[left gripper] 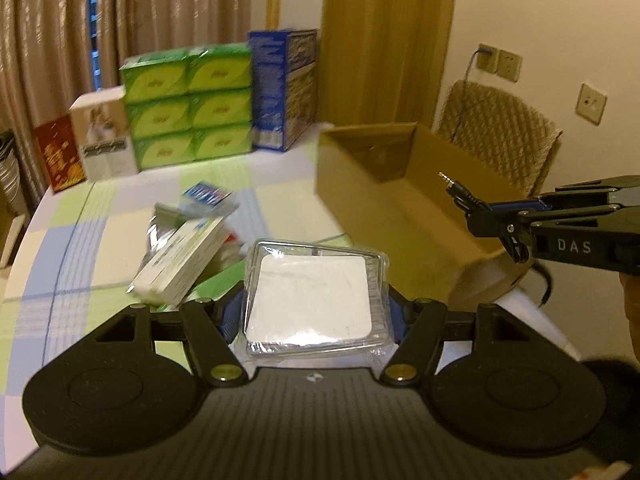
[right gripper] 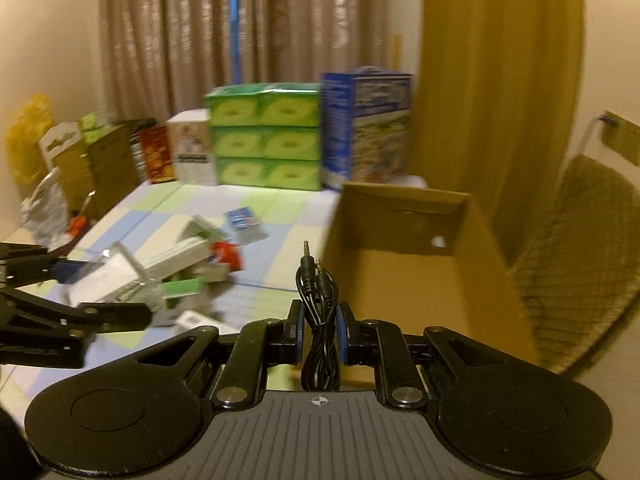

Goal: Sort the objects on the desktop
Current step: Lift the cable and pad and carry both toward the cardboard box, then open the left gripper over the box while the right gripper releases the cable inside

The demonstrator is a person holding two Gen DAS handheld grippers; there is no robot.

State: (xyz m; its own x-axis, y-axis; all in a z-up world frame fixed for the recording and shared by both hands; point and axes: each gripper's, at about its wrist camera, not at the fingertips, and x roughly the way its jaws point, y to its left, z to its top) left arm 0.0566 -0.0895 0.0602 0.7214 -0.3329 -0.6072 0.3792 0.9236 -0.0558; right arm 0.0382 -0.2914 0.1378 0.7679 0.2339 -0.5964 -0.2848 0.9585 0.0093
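Note:
My left gripper (left gripper: pixel 316 308) is shut on a clear plastic case (left gripper: pixel 316 300) with a white square insert, held above the checked tablecloth. My right gripper (right gripper: pixel 318 330) is shut on a coiled black audio cable (right gripper: pixel 316 312) whose two jack plugs stick up. In the left wrist view the right gripper (left gripper: pixel 476 216) hangs over the open cardboard box (left gripper: pixel 400 200), with a cable plug (left gripper: pixel 450 184) poking out. In the right wrist view the left gripper (right gripper: pixel 100 300) holds the clear case (right gripper: pixel 116 276) at the left, and the cardboard box (right gripper: pixel 420 264) lies just ahead to the right.
A pile of small boxes and packets (left gripper: pixel 188 256) lies on the tablecloth (left gripper: pixel 80 248). Green tissue packs (left gripper: pixel 188 108), a blue carton (left gripper: pixel 284 88) and other boxes stand along the far edge. A woven chair (left gripper: pixel 500 136) stands behind the cardboard box.

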